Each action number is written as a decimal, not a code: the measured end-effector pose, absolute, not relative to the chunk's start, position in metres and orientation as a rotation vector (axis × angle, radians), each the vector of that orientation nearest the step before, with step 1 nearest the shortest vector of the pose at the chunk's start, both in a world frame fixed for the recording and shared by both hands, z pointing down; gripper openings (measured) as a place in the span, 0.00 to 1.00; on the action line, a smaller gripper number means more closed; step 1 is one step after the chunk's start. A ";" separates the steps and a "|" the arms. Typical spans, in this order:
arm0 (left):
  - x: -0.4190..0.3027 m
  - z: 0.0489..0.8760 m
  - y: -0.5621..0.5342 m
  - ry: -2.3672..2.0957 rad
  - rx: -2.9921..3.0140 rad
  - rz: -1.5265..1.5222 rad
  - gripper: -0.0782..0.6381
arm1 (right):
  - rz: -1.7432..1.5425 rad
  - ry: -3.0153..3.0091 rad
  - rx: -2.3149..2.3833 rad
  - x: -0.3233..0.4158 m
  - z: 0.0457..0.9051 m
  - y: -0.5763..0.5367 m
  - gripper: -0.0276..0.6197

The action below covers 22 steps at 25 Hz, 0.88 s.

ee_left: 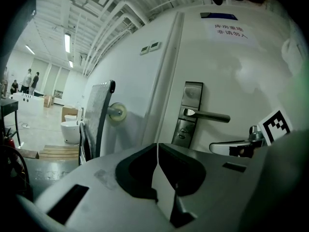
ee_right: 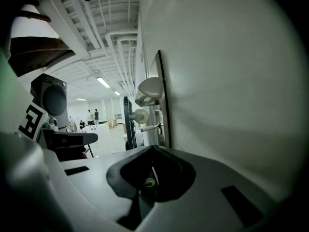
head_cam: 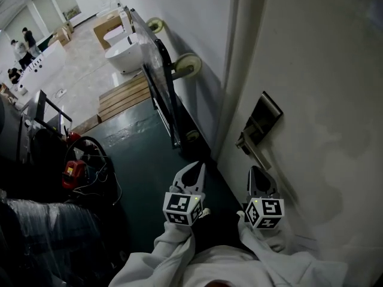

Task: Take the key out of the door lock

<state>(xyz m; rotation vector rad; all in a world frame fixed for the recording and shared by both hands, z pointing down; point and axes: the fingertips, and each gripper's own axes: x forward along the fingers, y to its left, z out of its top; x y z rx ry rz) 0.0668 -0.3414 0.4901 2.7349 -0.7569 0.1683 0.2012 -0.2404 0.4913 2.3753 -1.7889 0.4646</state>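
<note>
A metal lock plate with a lever handle sits on the white door. In the left gripper view the plate faces me, with the keyhole below the lever. The key shows in the right gripper view as a thin rod sticking out of the plate, under the lever. My left gripper is shut and empty, short of the door. My right gripper hangs just below the handle, close to the door, its jaws together and empty.
A wheeled rack with a glass panel stands against the wall left of the door. Beyond it are a white tub and a wooden pallet. Red gear and cables lie on the dark floor at left. People stand far off.
</note>
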 end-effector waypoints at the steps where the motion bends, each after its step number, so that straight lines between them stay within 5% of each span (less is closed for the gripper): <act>1: 0.070 0.491 -0.340 -0.742 2.737 0.169 0.14 | 0.465 -1.775 2.386 0.204 0.491 -0.237 0.12; 22: 0.137 0.484 -0.334 -0.145 2.272 -0.007 0.14 | 0.418 -1.666 2.436 0.224 0.478 -0.210 0.12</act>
